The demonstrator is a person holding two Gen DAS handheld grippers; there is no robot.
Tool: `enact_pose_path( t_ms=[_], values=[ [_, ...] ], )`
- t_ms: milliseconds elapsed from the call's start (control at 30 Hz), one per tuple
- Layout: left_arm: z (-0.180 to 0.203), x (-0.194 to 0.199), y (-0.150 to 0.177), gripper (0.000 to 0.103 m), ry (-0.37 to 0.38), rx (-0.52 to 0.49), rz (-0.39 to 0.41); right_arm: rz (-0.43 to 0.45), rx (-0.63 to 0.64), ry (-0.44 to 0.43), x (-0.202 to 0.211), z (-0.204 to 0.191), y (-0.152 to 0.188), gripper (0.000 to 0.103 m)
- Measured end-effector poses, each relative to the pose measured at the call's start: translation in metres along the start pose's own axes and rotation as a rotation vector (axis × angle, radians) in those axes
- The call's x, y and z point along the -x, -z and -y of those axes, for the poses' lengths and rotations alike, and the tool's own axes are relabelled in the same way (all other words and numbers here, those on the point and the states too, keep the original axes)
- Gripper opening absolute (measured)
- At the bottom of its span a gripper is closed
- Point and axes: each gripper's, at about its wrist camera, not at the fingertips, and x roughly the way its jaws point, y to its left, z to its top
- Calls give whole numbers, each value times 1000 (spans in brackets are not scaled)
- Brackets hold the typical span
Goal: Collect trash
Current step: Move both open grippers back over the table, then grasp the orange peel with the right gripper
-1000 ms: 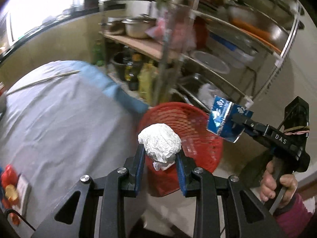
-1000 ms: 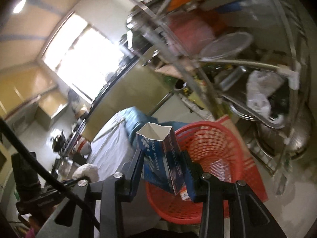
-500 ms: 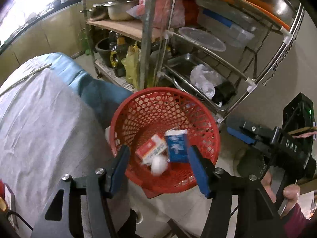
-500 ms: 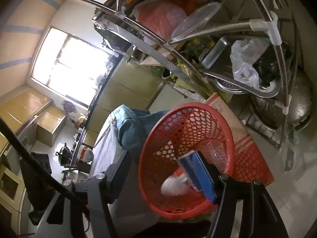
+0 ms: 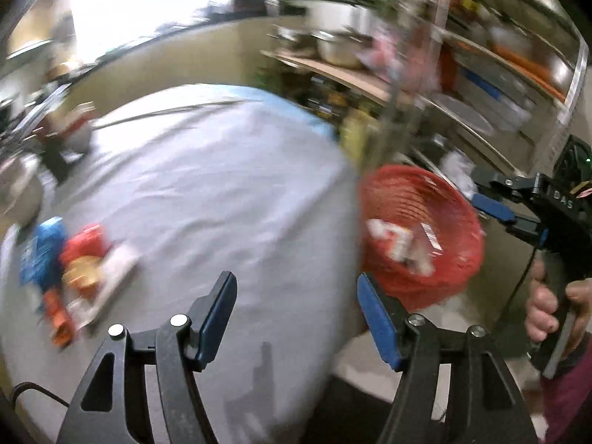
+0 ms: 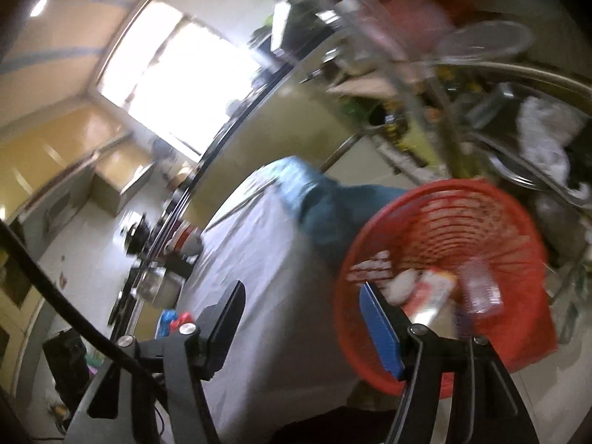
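Both tongs now apart & empty, left gripper swinging back over the grey table, foil ball & carton gone into red basket at 3 o'clock, so next load = wrappers at 9 o'clock; right gripper idle.

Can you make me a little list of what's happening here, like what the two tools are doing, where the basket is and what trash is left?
left tool: open, holding nothing, over the grey tablecloth
right tool: open, holding nothing
red basket: beside the table's edge, below the tabletop
in the basket: a few pieces of trash, blurred
left on the table: blue, red and orange wrappers in a pile, too blurry to name
behind the basket: metal shelf rack with pots
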Motion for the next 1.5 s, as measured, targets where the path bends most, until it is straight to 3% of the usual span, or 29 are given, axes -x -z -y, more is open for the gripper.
enact_pose_path(
  t_ms=[267, 467, 633, 800, 1067, 1200, 1500],
  values=[
    [-117, 50, 46, 72, -214, 225, 72, -119, 167, -90, -58, -96, 23, 69],
    [-199, 71, 87, 72, -311, 399, 68, -202, 258, -146, -97, -156, 47, 69],
    [-241, 75, 116, 72, -347, 511, 54, -273, 319, -164, -127, -192, 70, 69],
    [-262, 72, 127, 72, -337, 557, 42, -348, 364, -165, -161, -219, 92, 67],
    [-280, 52, 125, 72, -222, 630, 17, -471, 411, -167, -217, -246, 122, 64],
    [-288, 41, 114, 72, -158, 639, 10, -498, 458, -184, -245, -262, 132, 64],
    [-310, 38, 124, 72, -157, 705, -8, -512, 584, -179, -288, -280, 147, 65]
  ],
)
